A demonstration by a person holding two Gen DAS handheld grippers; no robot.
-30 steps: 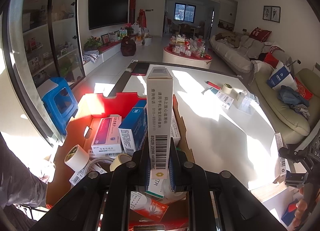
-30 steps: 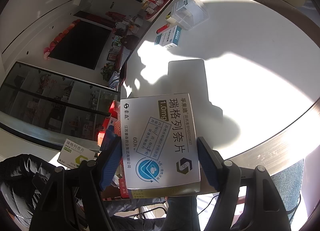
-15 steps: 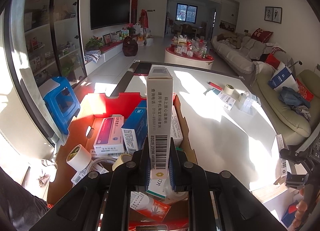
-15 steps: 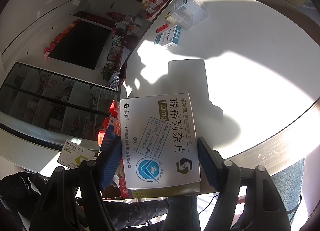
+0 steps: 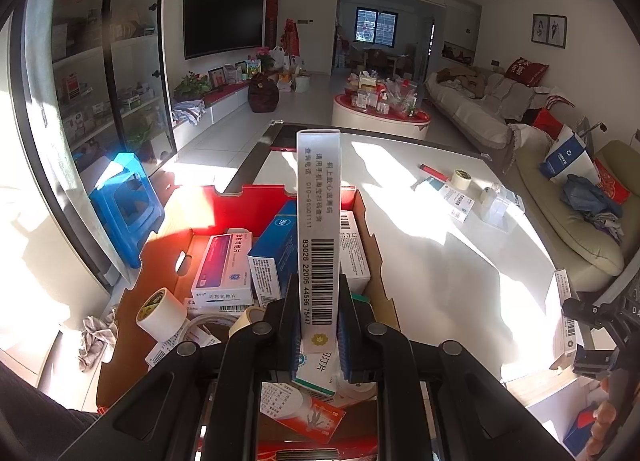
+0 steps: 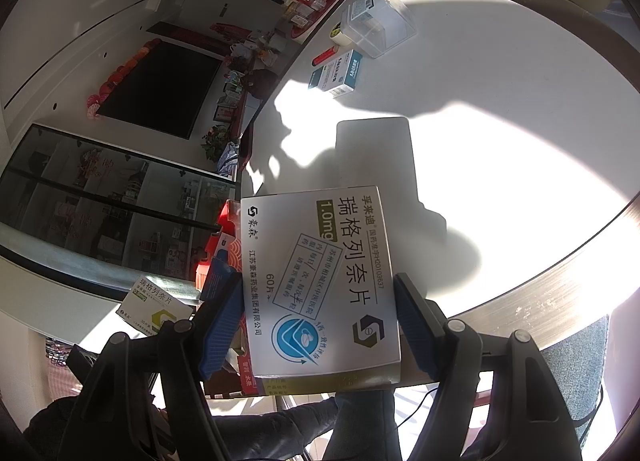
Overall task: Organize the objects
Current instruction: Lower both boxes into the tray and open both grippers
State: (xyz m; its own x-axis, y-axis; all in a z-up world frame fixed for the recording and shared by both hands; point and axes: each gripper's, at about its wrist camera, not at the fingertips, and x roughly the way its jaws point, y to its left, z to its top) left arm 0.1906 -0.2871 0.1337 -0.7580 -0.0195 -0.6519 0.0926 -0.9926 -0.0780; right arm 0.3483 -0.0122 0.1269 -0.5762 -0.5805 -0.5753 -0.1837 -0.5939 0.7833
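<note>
Left hand-held gripper [image 5: 319,335]: pads pinched on a narrow barcoded medicine box [image 5: 318,221], held edge-on, long axis running straight away from the camera, far end tipped up, above an open cardboard box [image 5: 160,261] packed with medicine cartons and tape rolls beside the white counter [image 5: 440,261]. Right hand-held gripper [image 6: 320,325]: jaws spread wide, clamped on the side edges of a flat white medicine box [image 6: 320,285], printed face toward the camera, long axis pointing forward along the fingers, over the near counter rim. Tilted downward, both.
</note>
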